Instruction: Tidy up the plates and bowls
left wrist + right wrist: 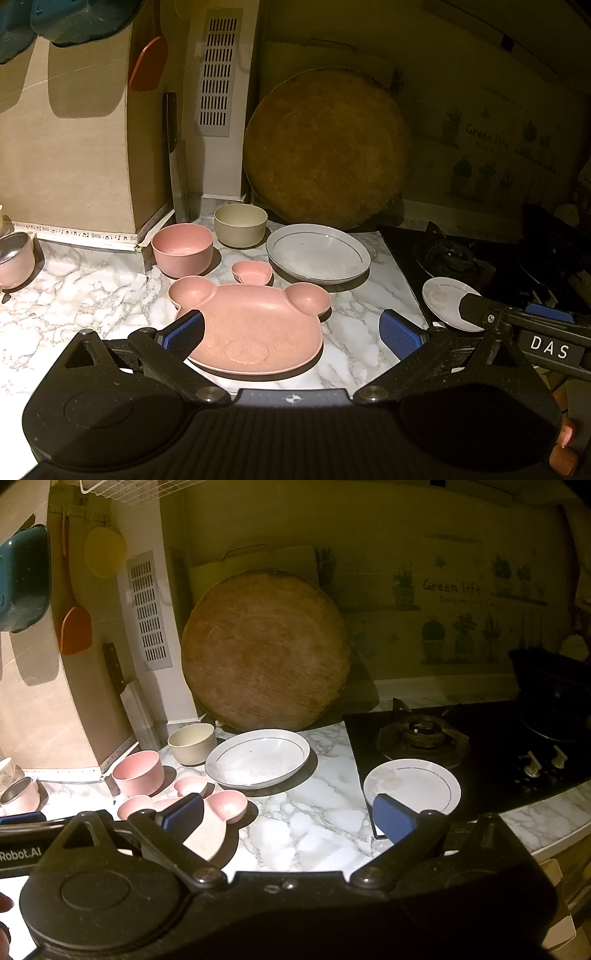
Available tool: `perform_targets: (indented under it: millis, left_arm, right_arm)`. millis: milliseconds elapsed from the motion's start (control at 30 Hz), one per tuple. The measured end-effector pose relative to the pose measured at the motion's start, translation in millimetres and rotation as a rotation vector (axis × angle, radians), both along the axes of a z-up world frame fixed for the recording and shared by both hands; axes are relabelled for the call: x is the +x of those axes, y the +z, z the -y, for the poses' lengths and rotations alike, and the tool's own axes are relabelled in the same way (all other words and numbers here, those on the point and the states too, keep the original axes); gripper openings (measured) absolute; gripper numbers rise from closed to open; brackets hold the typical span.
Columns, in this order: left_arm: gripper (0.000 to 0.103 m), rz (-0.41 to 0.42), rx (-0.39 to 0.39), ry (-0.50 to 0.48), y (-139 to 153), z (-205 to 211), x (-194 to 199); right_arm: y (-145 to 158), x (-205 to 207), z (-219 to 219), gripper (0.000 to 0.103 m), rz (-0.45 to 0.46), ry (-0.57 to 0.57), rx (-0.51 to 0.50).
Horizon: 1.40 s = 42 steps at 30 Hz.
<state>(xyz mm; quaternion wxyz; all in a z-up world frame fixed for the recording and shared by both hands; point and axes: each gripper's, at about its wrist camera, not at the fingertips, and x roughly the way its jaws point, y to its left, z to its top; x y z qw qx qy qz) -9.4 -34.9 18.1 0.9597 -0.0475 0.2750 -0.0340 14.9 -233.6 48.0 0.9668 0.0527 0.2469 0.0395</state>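
Jaws of both grippers spread wide and empty, bear plate [251,328] whole only from left wrist, burner [423,734] clear only from right

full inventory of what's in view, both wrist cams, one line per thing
bear-shaped plate: 1, pink, front of marble counter
small heart dish: 1, pink, just behind bear plate
pink bowl: 1, back left
beige bowl: 1, back, beside pink bowl
large white plate: 1, grey rim line, counter, right of bowls
small white plate: 1, on black stovetop edge
round cutting board: 1, brown, leaning on wall
cleaver: 1, leaning in corner
orange spatula: 1, hanging
steel-lined pink cup: 1, far left
left gripper: open, over bear plate
right gripper: open, empty
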Motion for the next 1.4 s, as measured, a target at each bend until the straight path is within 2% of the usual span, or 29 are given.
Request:
perform_targets:
  millis: [567,1400]
  left_arm:
    - [0.101,0.021,-0.003,0.026,0,-6,2]
    - [0.101,-0.003,-0.013,0.048,-5,-10,22]
  right_arm:
    - [0,7,-3,0.098,-0.010,0.030,0.017]
    - [-5,25,-9,0.097,-0.012,0.079,0.023]
